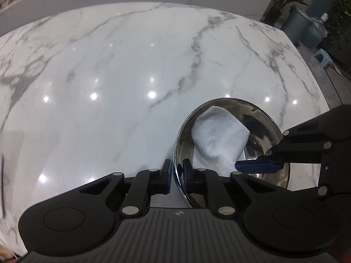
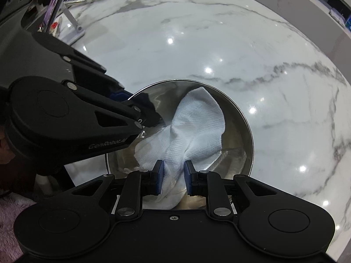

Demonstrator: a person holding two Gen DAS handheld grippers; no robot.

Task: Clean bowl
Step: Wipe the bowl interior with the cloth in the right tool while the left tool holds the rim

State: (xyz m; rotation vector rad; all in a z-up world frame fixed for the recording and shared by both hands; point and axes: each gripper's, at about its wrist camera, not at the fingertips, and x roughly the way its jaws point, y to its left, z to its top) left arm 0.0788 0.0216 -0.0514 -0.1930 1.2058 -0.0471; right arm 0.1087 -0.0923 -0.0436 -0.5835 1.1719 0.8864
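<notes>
1. Your bowl [image 1: 261, 120] is a shiny round steel one, sitting upright on the white marble surface [image 1: 131, 76]. Its polished inner wall mirrors the dark hardware around it, and a thin bright rim runs all the way round.
2. Your cloth [image 2: 193, 127] is white with a fine woven texture. It lies crumpled inside the bowl, bunched into a narrow waist near the near rim and fanning out wider toward the far wall, where a rounded fold stands up against the steel.
3. From the left wrist view the cloth covers the left half of the bowl's interior; the right half shows bare metal.
</notes>
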